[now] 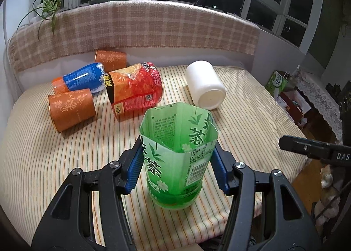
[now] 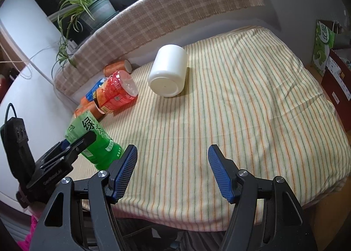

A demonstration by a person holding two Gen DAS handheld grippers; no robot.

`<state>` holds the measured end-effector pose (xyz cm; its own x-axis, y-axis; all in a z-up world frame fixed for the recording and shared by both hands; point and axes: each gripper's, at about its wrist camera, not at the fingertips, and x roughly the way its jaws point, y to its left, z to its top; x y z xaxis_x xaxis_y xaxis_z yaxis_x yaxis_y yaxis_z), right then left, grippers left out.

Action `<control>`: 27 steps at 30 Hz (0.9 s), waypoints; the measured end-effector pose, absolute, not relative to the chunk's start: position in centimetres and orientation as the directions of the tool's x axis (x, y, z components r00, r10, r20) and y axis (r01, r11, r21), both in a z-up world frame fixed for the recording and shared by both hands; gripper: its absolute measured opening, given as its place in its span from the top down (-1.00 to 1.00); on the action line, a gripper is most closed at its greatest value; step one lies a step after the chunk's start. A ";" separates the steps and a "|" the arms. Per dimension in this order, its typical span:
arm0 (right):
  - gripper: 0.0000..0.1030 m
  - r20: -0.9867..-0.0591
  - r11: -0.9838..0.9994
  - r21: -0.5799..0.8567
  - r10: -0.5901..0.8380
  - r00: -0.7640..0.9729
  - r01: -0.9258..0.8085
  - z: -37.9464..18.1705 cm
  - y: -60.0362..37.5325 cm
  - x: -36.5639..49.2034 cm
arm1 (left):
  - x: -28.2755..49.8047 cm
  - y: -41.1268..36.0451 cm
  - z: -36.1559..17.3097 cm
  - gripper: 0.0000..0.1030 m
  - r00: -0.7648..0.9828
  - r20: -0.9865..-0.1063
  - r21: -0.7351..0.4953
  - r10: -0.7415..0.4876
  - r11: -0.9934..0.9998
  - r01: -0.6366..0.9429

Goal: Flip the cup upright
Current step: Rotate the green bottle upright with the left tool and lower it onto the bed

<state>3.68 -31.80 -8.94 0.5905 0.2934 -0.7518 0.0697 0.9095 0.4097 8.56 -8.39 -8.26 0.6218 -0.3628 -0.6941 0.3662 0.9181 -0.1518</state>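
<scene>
My left gripper [image 1: 178, 168] is shut on a green cut-bottle cup [image 1: 177, 159], which stands upright, open end up, base on the striped cloth [image 1: 54, 163]. It also shows in the right wrist view [image 2: 94, 139], with the left gripper [image 2: 72, 143] around it. My right gripper [image 2: 172, 172] is open and empty above the cloth's near edge. A white cup [image 1: 205, 84] lies on its side further back; it also shows in the right wrist view [image 2: 167, 71].
Lying on their sides at the back left are a red cut-bottle cup [image 1: 135, 87], a blue one [image 1: 81, 79] and two orange paper cups [image 1: 71, 108] [image 1: 110, 60]. A checked blanket [image 1: 131, 29] covers the backrest. Boxes [image 2: 324, 49] stand right of the cloth.
</scene>
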 end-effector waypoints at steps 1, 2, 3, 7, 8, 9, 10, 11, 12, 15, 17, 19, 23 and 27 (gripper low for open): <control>-0.29 -0.751 0.911 0.406 0.291 0.592 0.067 -8.9 -31.7 3.6 | 8.3 -8.3 -8.3 -0.12 0.620 -0.694 -0.151 -0.365 0.917 0.369; -0.29 -0.751 0.913 0.404 0.289 0.594 0.066 -8.8 -31.6 3.6 | 8.2 -8.2 -8.3 -0.12 0.620 -0.694 -0.152 -0.367 0.916 0.371; -0.29 -0.750 0.914 0.401 0.287 0.596 0.065 -8.8 -31.5 3.6 | 8.0 -8.1 -8.3 -0.12 0.619 -0.694 -0.153 -0.368 0.916 0.372; -0.29 -0.749 0.914 0.401 0.291 0.595 0.058 -8.6 -31.2 3.4 | 7.4 -7.9 -8.4 -0.12 0.618 -0.693 -0.149 -0.371 0.913 0.381; -0.29 -0.749 0.915 0.400 0.291 0.595 0.057 -8.6 -31.1 3.3 | 7.2 -7.8 -8.4 -0.12 0.619 -0.692 -0.147 -0.373 0.911 0.385; -0.29 -0.749 0.915 0.399 0.290 0.596 0.056 -8.5 -31.0 3.2 | 7.1 -7.8 -8.4 -0.13 0.618 -0.692 -0.143 -0.373 0.910 0.389; -0.29 -0.749 0.916 0.398 0.290 0.596 0.054 -8.5 -31.0 3.2 | 6.9 -7.8 -8.4 -0.14 0.618 -0.692 -0.140 -0.374 0.909 0.393; -0.29 -0.749 0.916 0.397 0.289 0.596 0.054 -8.5 -30.9 3.1 | 6.8 -7.7 -8.5 -0.17 0.615 -0.693 -0.141 -0.376 0.908 0.396; -0.29 -0.749 0.917 0.396 0.289 0.597 0.053 -8.4 -30.9 3.1 | 6.8 -7.6 -8.5 -0.28 0.612 -0.695 -0.145 -0.378 0.907 0.396; -0.29 -0.748 0.918 0.394 0.288 0.598 0.051 -8.3 -30.8 2.8 | 6.5 -7.3 -8.5 -0.57 0.615 -0.686 -0.154 -0.388 0.904 0.399; -0.29 -0.746 0.920 0.389 0.284 0.603 0.047 -8.1 -30.6 2.6 | 6.1 -7.3 -8.3 -0.58 0.616 -0.683 -0.150 -0.393 0.900 0.408; -0.29 -0.743 0.923 0.381 0.278 0.609 0.044 -7.9 -30.5 2.3 | 5.6 -7.1 -8.1 -0.64 0.621 -0.678 -0.141 -0.394 0.899 0.416; -0.29 -0.731 0.928 0.371 0.272 0.626 0.031 -7.5 -30.2 1.7 | 4.2 -6.6 -7.7 -0.65 0.643 -0.664 -0.113 -0.382 0.901 0.419; -0.29 -0.711 0.941 0.339 0.250 0.657 0.008 -6.9 -29.5 0.9 | 2.8 -5.4 -7.1 -0.66 0.668 -0.647 -0.104 -0.366 0.911 0.399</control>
